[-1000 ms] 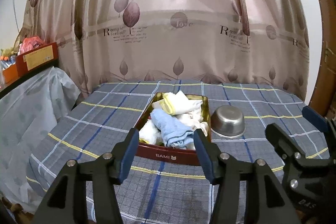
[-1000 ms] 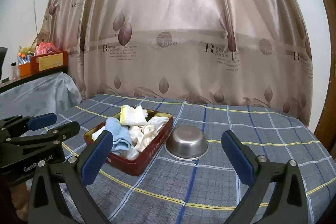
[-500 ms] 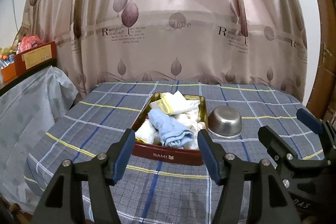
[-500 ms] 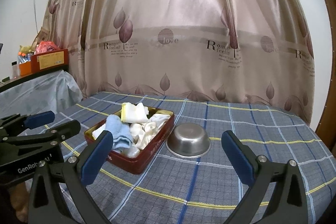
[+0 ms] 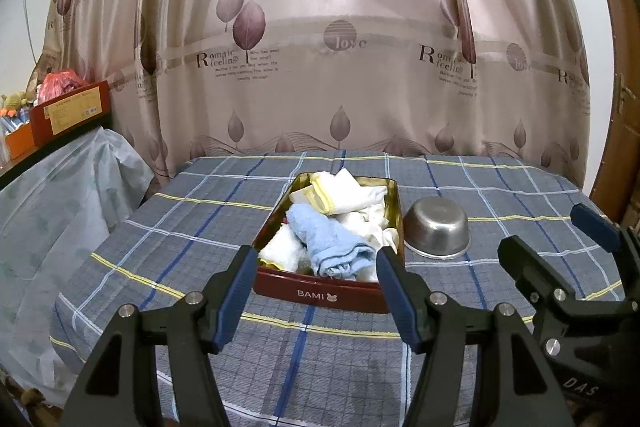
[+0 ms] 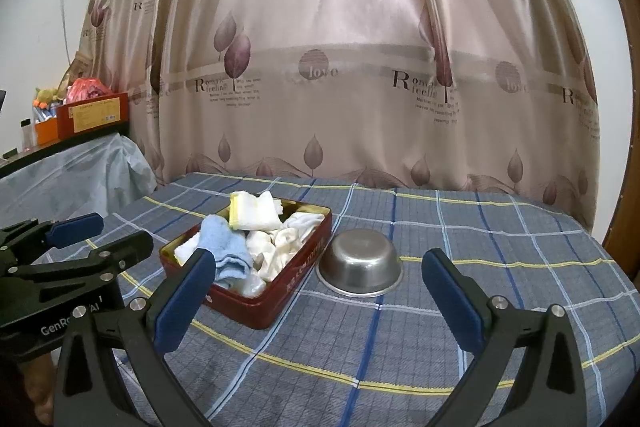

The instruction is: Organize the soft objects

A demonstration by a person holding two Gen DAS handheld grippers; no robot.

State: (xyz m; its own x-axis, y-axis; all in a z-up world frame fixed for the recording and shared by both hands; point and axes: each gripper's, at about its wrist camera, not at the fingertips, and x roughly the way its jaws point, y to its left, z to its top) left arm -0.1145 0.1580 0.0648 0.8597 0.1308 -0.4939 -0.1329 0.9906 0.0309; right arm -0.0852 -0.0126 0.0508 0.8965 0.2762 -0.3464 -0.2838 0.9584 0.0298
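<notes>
Two hand-held grippers face a table covered by a blue plaid cloth (image 5: 168,227). The left gripper (image 5: 314,291) hovers just short of the near end of a red tin (image 5: 320,293), its fingers spread wide and holding nothing. The right gripper (image 6: 316,297) hangs off the table's near edge, jaws likewise wide apart and empty.

The soft objects all lie inside the tin, near the middle of the table: a pale blue towel (image 5: 328,239) rolled loosely at the near end, a white cloth with a yellow border (image 5: 340,193) folded toward the far end, and several crumpled white cloths (image 6: 276,247) between and beneath them, heaped above the rim. A steel bowl (image 6: 360,261) sits upside down just beside the tin's right wall.

This arrangement fits either cloths gathered into the tin or a heap awaiting sorting out of it; the views do not settle which. Any grasp here is best taken on a single top fold, since neighbouring cloths overlap and would likely drag along. The towel appears thick and compliant; the white pieces look thin and tangled.
</notes>
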